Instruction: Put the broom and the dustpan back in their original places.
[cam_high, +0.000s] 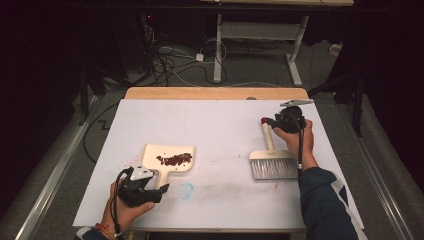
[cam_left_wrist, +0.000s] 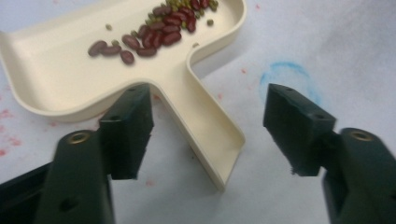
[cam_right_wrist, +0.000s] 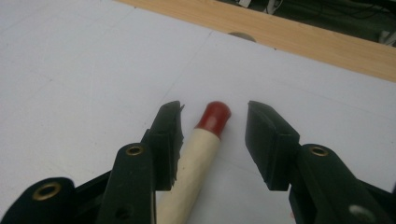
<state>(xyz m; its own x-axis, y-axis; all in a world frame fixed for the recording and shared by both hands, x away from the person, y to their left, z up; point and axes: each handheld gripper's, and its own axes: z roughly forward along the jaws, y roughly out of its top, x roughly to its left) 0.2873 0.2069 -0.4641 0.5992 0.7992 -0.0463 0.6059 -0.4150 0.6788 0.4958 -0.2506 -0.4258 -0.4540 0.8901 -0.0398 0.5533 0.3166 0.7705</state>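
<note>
I judge the stiff, light dustpan (cam_left_wrist: 60, 79) easiest gripped by its handle (cam_left_wrist: 210, 135), between my left gripper's (cam_left_wrist: 208, 135) released jaws, while the right gripper (cam_right_wrist: 212, 140) at 2 o'clock stands released around the brush handle (cam_right_wrist: 198, 154).

Table (cam_high: 220, 92) w/ sheet (cam_high: 215, 125), dustpan (cam_high: 172, 167), brush (cam_high: 271, 162)

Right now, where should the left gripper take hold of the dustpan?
By the flat handle of the dustpan, from its free end, one finger on each long edge. It lies level and sticks out toward the left gripper, keeping the beans undisturbed.
</note>
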